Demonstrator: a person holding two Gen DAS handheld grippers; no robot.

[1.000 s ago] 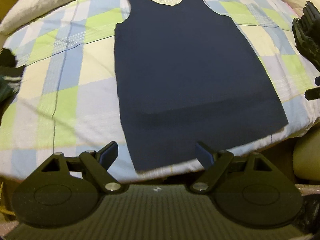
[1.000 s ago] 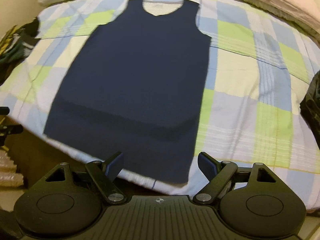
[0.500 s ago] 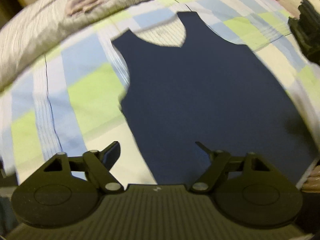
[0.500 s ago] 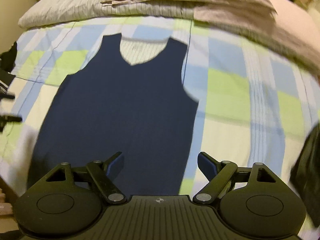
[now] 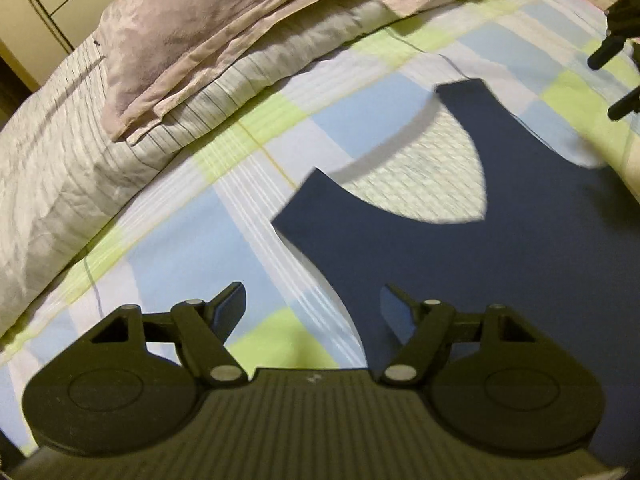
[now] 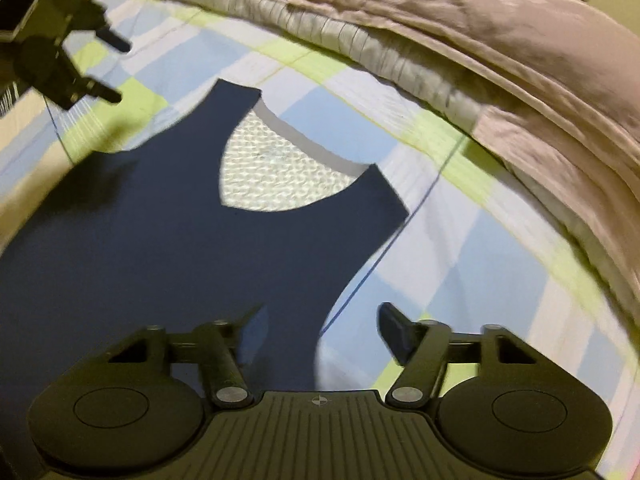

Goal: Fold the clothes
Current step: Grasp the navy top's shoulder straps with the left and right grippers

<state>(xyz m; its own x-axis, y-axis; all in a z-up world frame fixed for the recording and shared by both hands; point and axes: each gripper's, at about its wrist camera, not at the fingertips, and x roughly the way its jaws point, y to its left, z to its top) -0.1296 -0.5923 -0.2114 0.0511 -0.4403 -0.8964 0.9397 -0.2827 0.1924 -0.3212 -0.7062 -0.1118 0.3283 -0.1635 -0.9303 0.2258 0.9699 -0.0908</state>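
Observation:
A dark navy sleeveless top (image 5: 460, 272) (image 6: 132, 248) lies flat on the checked bedspread, neck opening toward the pillows. My left gripper (image 5: 314, 304) is open, straddling the top's left armhole edge, below the left shoulder strap (image 5: 316, 204). My right gripper (image 6: 320, 320) is open, straddling the right armhole edge, below the right shoulder strap (image 6: 380, 200). Neither holds any cloth. Each gripper shows in the other's view: the right gripper's fingertips (image 5: 616, 48) at the top right, the left gripper's fingertips (image 6: 108, 40) at the top left.
The bedspread (image 5: 180, 248) (image 6: 460, 264) is checked in blue, green and white. A striped pillow (image 5: 60, 152) and a crumpled pinkish sheet (image 5: 208, 28) (image 6: 500, 52) lie along the head of the bed beyond the top.
Both grippers have moved forward from the hem end of the top up to its shoulder area. The pillows now fill the upper part of both views. Both stay open.

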